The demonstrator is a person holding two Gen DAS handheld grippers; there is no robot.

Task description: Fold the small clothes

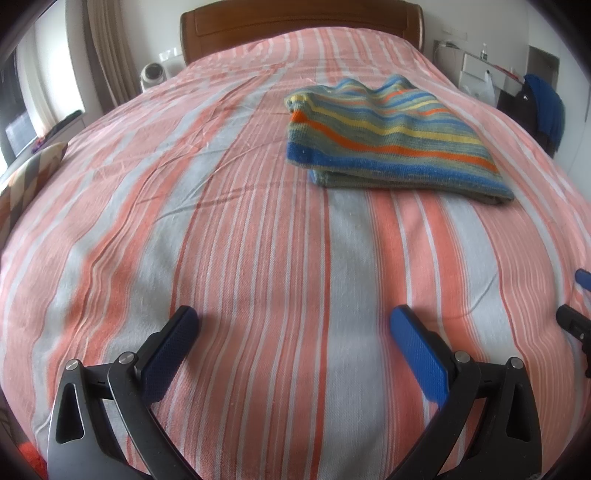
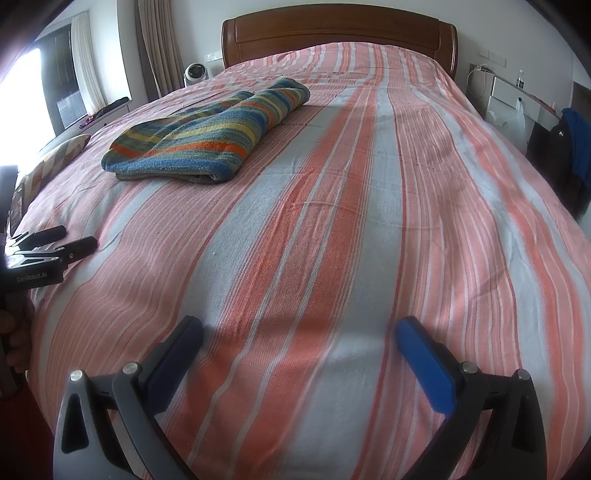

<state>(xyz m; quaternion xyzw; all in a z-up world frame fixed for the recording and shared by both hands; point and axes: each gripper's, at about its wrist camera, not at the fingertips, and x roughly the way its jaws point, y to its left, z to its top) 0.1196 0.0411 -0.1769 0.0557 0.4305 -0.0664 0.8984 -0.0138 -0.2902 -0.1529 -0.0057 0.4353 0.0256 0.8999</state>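
Starting on your left: your left gripper [image 1: 293, 325] is spread wide, nothing between the blue pads, hanging over bare bedspread [image 1: 258, 240] near the foot of the bed. In the right wrist view it [image 2: 74, 238] pokes in at the left edge, and you can read "GenRobot.AI" on its body. Just below that there's a bit of your hand [image 2: 14, 332], mostly cut off by the frame.

Off the bed's left side there's a patterned cushion [image 1: 26, 184], a window ledge with blurry stuff on it, curtains, and a small white round gadget [image 1: 153, 74] by the wooden headboard [image 1: 299, 22]. Can't tell what that gadget is.

The striped knit garment [image 1: 391, 136] is already folded into a flat stack, lying well ahead of both grippers, toward the headboard half. Loads of clear sheet all round it.

Your right gripper [image 2: 299, 328] is released too, fingers wide apart, gripping nothing; only its tips [image 1: 576, 317] show at the left view's right edge.

Far right, past the bed edge: a white unit with a plastic bag [image 2: 519, 118] hanging on it, and dark and blue clothes [image 2: 576, 147] draped on something I can't make out. The bed's right edge drops off close to that clutter.
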